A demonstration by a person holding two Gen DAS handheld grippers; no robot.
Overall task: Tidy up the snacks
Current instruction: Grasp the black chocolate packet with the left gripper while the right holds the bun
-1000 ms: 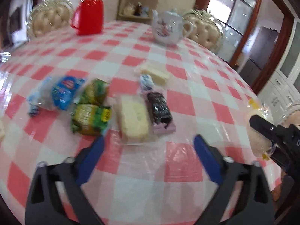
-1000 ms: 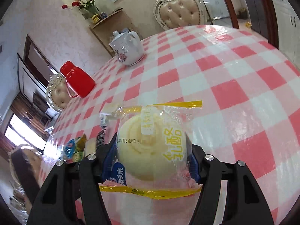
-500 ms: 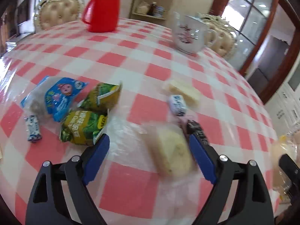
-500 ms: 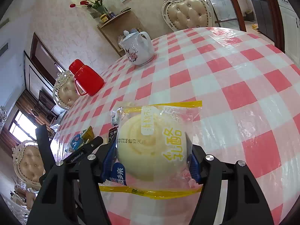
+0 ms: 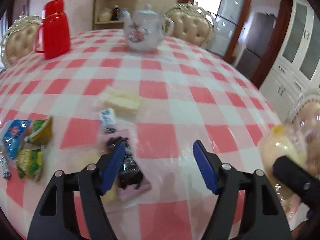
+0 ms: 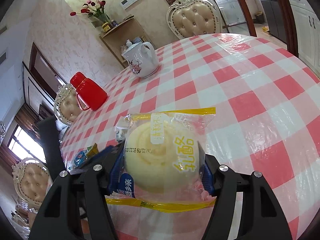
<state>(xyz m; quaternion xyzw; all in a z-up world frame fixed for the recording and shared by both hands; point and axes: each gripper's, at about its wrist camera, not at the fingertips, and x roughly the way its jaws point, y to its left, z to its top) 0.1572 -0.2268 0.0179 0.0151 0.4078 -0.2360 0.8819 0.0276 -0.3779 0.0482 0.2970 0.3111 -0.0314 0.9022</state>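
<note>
From the left wrist, our left gripper has just been closing but grasps nothing; only bare cloth lies between its jaws, the dark snack just left. From the right wrist, our right gripper clamps the wrapped bun; we should set it down beside the grouped snacks at near left without squashing it.

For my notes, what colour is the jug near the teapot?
Red jug, clearest in the left wrist view.

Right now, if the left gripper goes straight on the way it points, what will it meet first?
Probably only the bare checked tablecloth. The left gripper is open with nothing between its fingers; the dark snack on its pink pack lies beside its left finger, apparently off the line, though depth is unclear.
</note>
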